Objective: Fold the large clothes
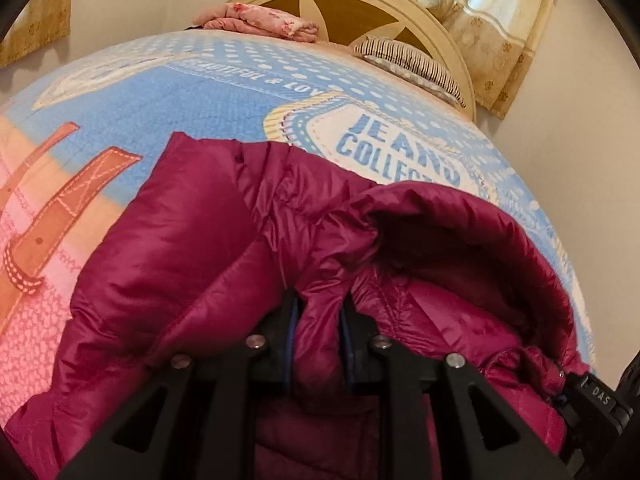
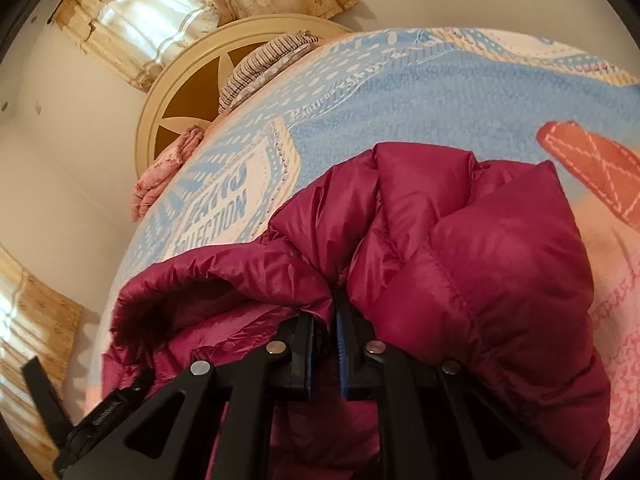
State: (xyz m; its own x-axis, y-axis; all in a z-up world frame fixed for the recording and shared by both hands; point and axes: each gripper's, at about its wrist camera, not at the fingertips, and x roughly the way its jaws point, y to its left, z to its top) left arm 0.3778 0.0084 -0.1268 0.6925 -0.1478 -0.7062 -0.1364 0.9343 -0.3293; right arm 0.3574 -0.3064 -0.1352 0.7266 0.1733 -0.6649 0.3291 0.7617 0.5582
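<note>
Both claws are pinched shut on the magenta puffer jacket: left gripper has a fat ridge, right gripper a thin fold by the hood. Looks mid-fold, so next they'd carry it over together. Blue printed bedspread underneath, cream headboard and curtains behind.

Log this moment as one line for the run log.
stage: both grips set | left gripper: shut on jacket | right gripper: shut on jacket | surface: bed
</note>
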